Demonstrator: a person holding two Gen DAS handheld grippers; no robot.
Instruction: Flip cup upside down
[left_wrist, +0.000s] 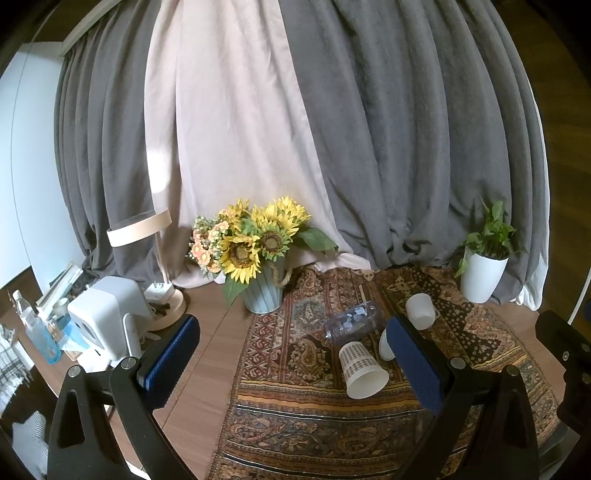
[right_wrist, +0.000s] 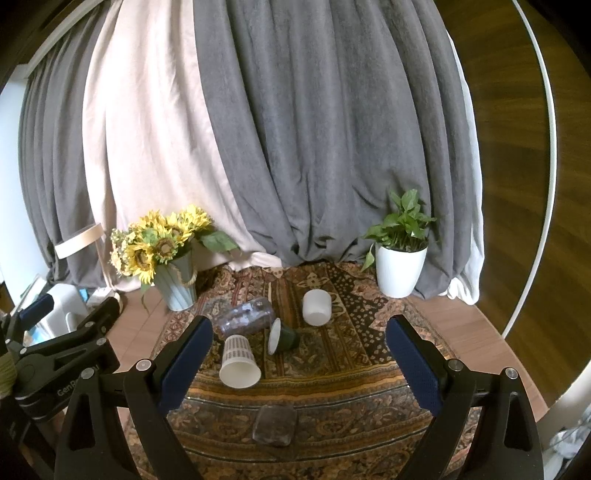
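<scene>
Several cups lie on a patterned cloth (left_wrist: 295, 413) (right_wrist: 332, 398). A checked paper cup (left_wrist: 360, 369) (right_wrist: 238, 360) lies on its side, mouth toward me. A clear purple plastic cup (left_wrist: 354, 319) (right_wrist: 247, 315) lies on its side behind it. A dark green cup with a white inside (right_wrist: 282, 336) lies on its side; in the left wrist view only its white rim (left_wrist: 385, 345) shows behind my finger. A white cup (left_wrist: 420, 310) (right_wrist: 316, 306) lies tilted farther back. A clear glass (right_wrist: 275, 424) stands close in front. My left gripper (left_wrist: 291, 358) and right gripper (right_wrist: 299, 358) are open and empty above the cloth.
A sunflower vase (left_wrist: 264, 291) (right_wrist: 177, 284) stands at the back left, a white potted plant (left_wrist: 482, 277) (right_wrist: 400, 269) at the back right. A lamp (left_wrist: 162, 291), a white appliance (left_wrist: 107, 321) and bottles (left_wrist: 37, 332) crowd the left side. Curtains hang behind.
</scene>
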